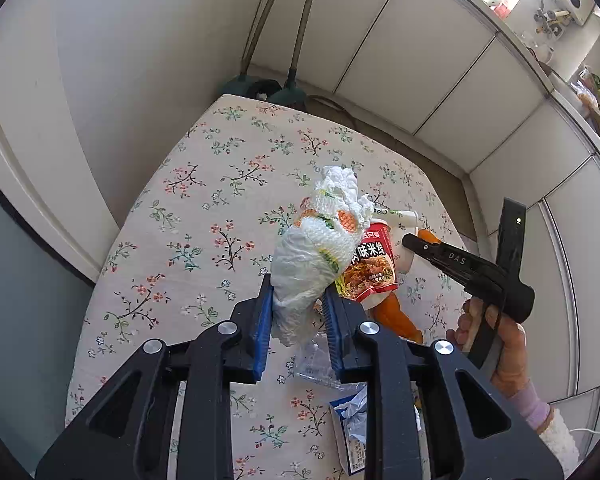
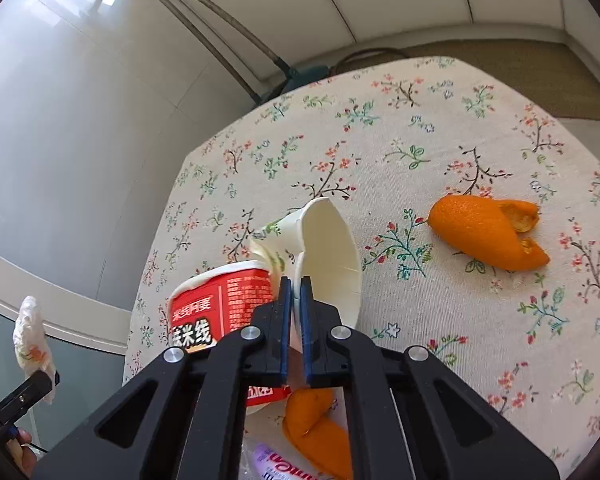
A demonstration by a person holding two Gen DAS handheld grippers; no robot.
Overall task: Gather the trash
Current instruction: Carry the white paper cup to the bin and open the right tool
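My left gripper (image 1: pixel 296 308) is shut on a crumpled white paper towel (image 1: pixel 320 240) with orange and green print, held above the floral tablecloth (image 1: pixel 204 208). In the right wrist view the same paper towel (image 2: pixel 30 336) hangs at the far left. My right gripper (image 2: pixel 295 292) is shut on the thin wall of a crushed white paper cup (image 2: pixel 328 248), and in the left wrist view this gripper (image 1: pixel 412 241) reaches in from the right. A red noodle cup (image 2: pixel 220 304) lies on its side against the paper cup. One orange peel (image 2: pixel 488 232) lies to the right, another orange peel (image 2: pixel 320 432) under my right gripper.
A clear plastic wrapper (image 1: pixel 320 364) and a blue and white carton (image 1: pixel 350 432) lie near the table's front edge. A purple packet (image 2: pixel 272 460) sits by the lower peel. Two mop handles (image 1: pixel 296 40) lean in the corner behind the table. White cabinets (image 1: pixel 440 80) run along the right.
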